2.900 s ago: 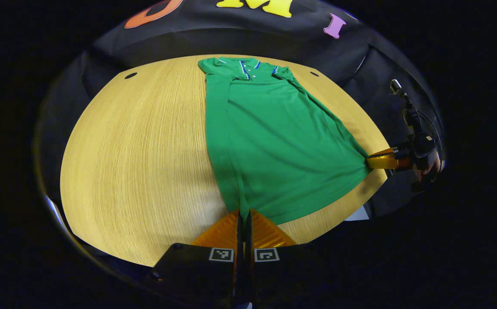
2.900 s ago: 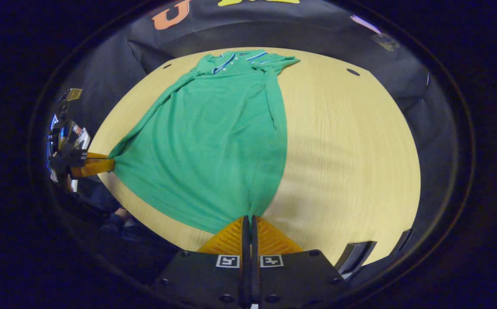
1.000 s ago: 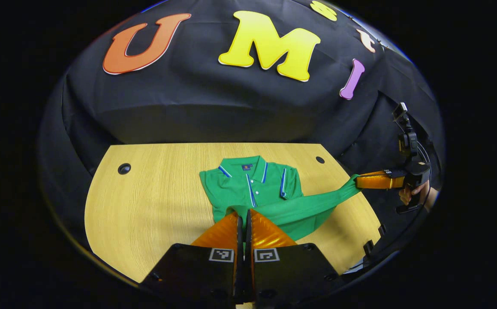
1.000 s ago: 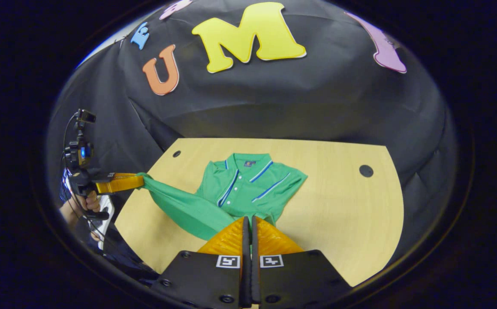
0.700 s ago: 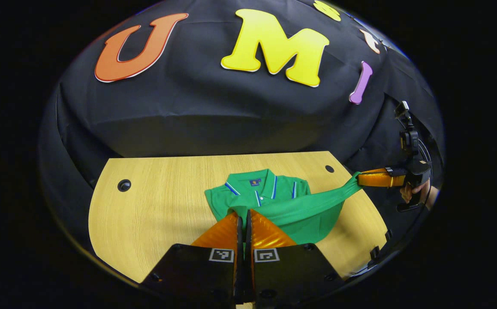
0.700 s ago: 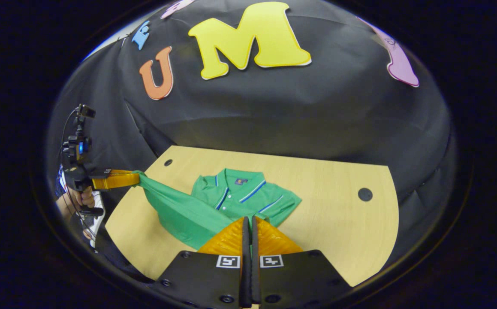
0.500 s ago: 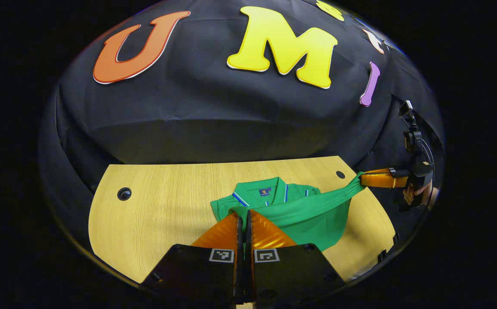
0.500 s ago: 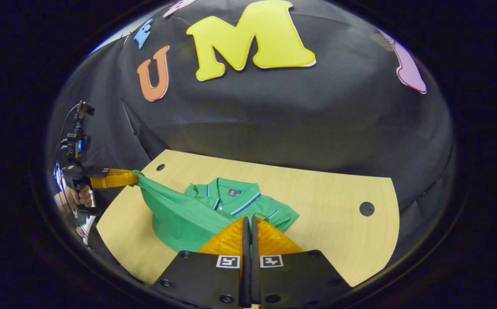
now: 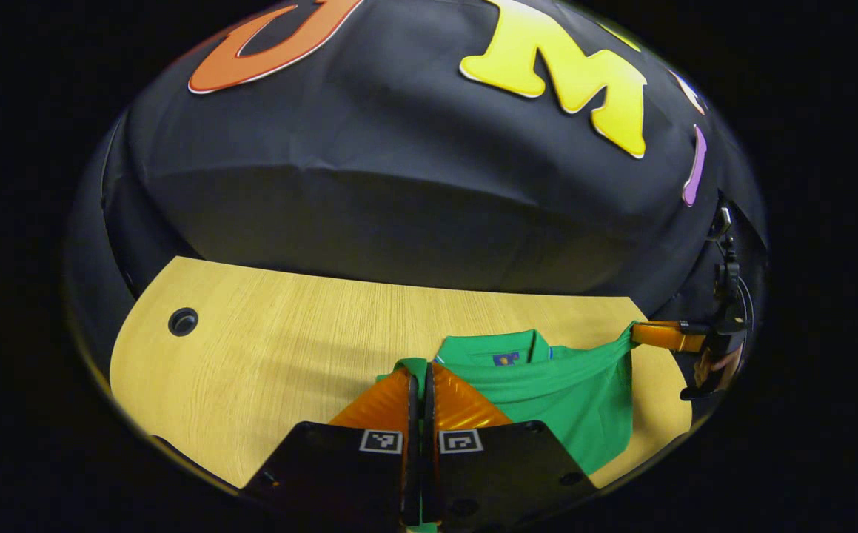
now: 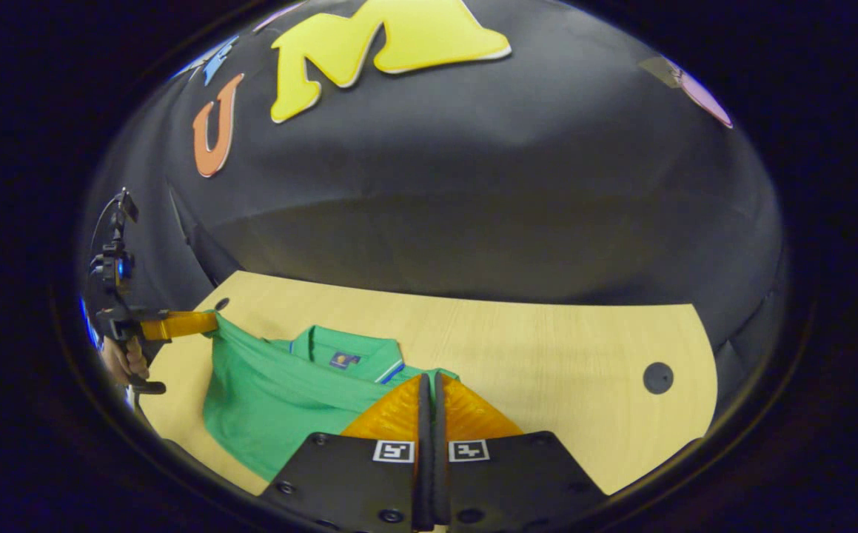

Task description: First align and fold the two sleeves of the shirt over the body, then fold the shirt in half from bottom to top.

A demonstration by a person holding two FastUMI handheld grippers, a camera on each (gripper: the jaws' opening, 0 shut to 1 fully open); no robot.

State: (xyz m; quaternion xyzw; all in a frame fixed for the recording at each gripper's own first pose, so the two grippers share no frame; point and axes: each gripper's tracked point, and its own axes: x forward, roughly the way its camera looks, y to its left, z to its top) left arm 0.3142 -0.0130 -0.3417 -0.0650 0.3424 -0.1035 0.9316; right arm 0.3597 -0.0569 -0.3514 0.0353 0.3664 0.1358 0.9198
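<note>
bare table left of the shirt; booth wall closes the back.

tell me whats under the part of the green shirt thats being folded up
Under the raised hem of the green shirt lies the shirt's own upper body; its collar shows past the fold. The folded sleeves and the table beneath are covered, so their lie cannot be checked.
</note>
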